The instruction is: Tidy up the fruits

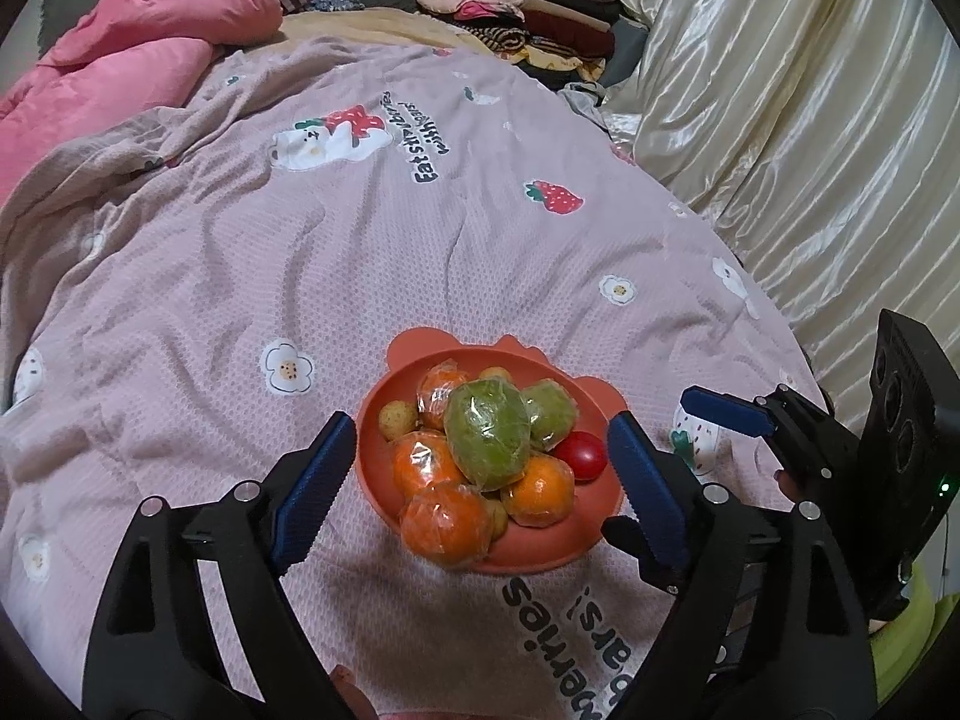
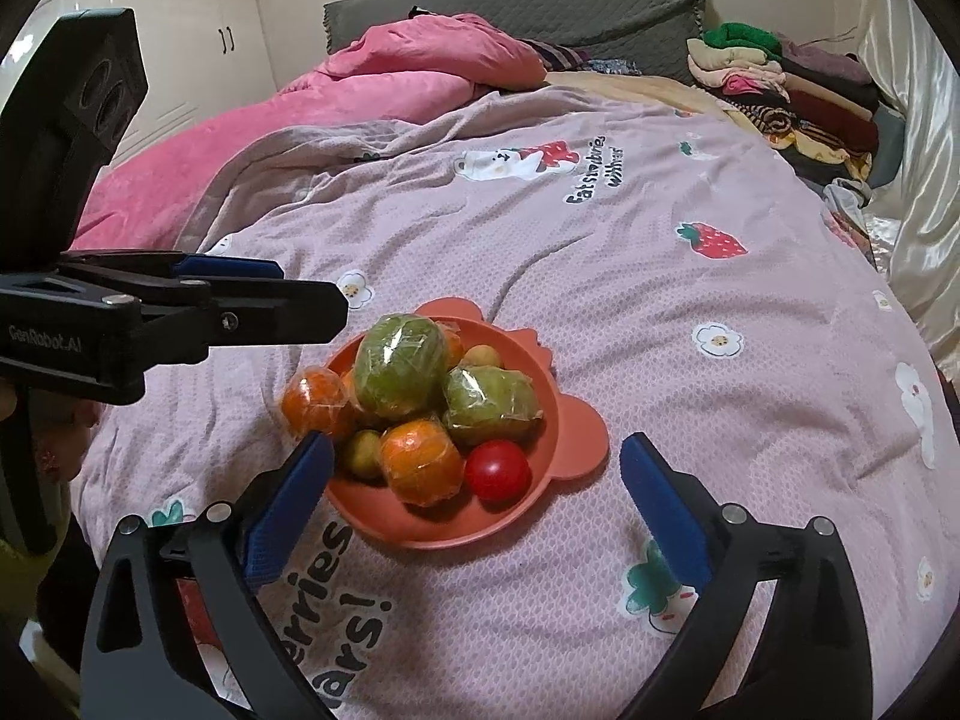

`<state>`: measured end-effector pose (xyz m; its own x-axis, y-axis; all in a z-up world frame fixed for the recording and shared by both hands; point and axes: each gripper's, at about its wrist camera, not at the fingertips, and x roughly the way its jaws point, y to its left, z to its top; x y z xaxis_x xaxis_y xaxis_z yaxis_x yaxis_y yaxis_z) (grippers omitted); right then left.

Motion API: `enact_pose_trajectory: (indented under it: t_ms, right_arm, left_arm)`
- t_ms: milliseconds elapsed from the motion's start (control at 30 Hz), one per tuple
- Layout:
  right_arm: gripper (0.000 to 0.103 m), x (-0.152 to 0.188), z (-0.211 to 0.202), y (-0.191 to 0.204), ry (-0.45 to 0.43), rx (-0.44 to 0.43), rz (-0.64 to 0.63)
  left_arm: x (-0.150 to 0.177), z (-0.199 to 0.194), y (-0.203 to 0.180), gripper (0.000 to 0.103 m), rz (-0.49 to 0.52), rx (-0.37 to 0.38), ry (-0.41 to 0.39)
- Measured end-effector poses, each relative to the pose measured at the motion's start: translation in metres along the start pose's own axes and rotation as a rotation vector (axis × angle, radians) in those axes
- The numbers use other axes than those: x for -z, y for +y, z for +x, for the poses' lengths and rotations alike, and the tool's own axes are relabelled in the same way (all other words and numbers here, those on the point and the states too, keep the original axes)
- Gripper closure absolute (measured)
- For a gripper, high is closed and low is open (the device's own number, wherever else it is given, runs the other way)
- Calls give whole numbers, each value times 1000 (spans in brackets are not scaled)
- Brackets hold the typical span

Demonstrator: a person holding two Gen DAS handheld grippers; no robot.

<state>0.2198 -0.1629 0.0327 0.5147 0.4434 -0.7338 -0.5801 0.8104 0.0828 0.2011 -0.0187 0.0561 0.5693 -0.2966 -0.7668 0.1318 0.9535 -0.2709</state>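
Both my grippers, left gripper point(image 1: 480, 474) and right gripper point(image 2: 477, 501), wide open, holding nothing; fruit piled in the bowl point(image 2: 564, 420) so it can't roll off the bedspread point(image 2: 660, 312).

an orange bear-eared bowl point(image 2: 570, 438) sits on the pink strawberry-print bedspread point(image 2: 660, 312), heaped with wrapped oranges point(image 2: 420, 462), two wrapped green fruits point(image 2: 399, 363), a red tomato point(image 2: 498, 471) and small yellowish fruits point(image 2: 363, 450); the right gripper point(image 2: 477, 474) stands wide, nothing between its fingers; the left gripper point(image 2: 282, 291) reaches in from the left.
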Motion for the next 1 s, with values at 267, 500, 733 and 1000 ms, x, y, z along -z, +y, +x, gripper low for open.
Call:
enact_pose_trajectory:
  t_ms: [267, 500, 733, 1000]
  right_arm:
    - [5, 2, -13, 5, -21, 4, -2]
    - [5, 6, -25, 9, -36, 16, 5]
    - [5, 10, -34, 10, -51, 33, 20]
    - [5, 14, -47, 12, -66, 52, 22]
  left_arm:
    - [4, -16, -5, 13, 0, -15, -27]
    - [10, -31, -8, 10, -4, -27, -55]
    - [18, -43, -10, 10, -10, -37, -75]
    - [30, -53, -9, 10, -19, -53, -82]
